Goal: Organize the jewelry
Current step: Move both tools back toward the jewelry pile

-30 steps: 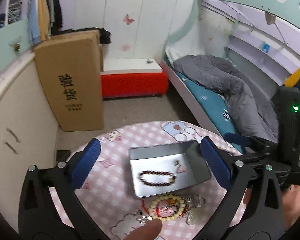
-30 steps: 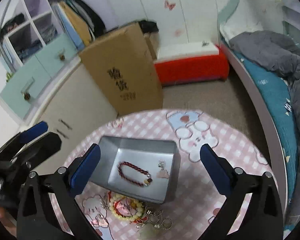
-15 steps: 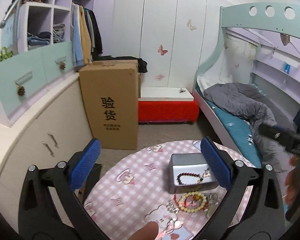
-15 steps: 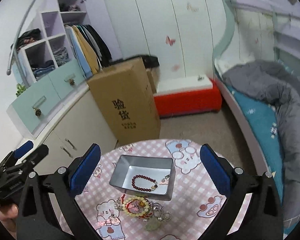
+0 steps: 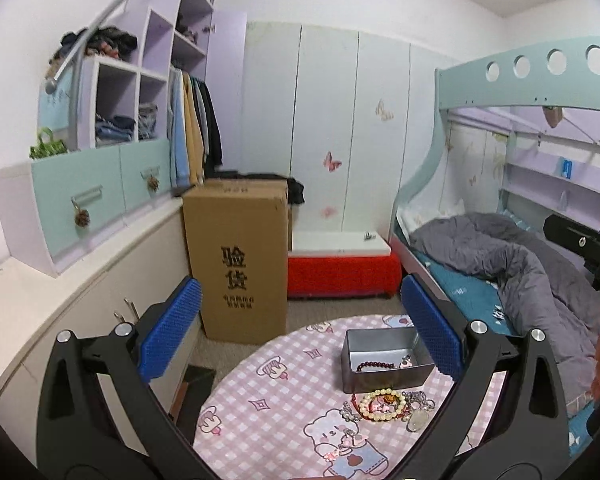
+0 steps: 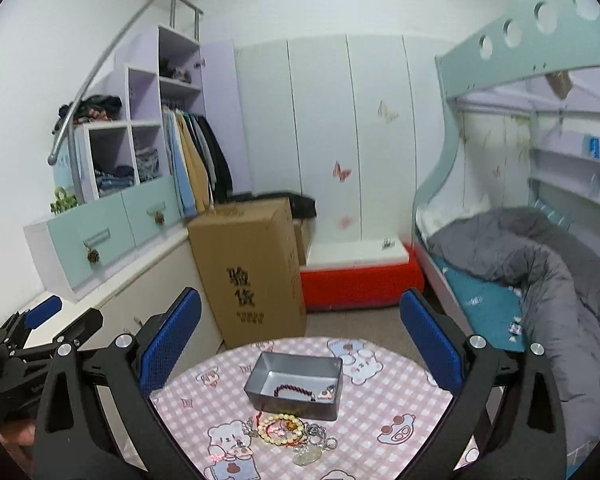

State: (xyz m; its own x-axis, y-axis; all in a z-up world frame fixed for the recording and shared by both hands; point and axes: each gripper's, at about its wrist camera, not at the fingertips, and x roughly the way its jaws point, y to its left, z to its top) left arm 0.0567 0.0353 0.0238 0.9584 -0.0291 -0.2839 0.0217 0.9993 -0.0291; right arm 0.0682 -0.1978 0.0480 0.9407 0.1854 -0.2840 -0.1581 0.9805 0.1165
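A grey metal tin [image 5: 382, 374] [image 6: 296, 398] stands on a round table with a pink checked cloth [image 5: 280, 412] [image 6: 380, 404]. A dark red bead bracelet [image 5: 376, 366] [image 6: 294, 390] and a small pink charm [image 6: 327, 393] lie inside it. In front of the tin lies a pile of jewelry: a cream bead bracelet [image 5: 382, 400] [image 6: 281, 426], silver chains and a pale pendant [image 6: 307, 456]. My left gripper [image 5: 302, 330] and right gripper [image 6: 300, 334] are both open and empty, held high above the table.
A tall cardboard box [image 5: 240, 260] stands on the floor behind the table, next to a red bench [image 5: 340, 272]. A bunk bed with a grey duvet [image 5: 500, 256] is on the right. Cupboards and a wardrobe [image 5: 120, 184] line the left wall.
Both grippers have pulled back and up from the tin, so the table now looks small and far below. Both stayed open. The jewelry has not moved.
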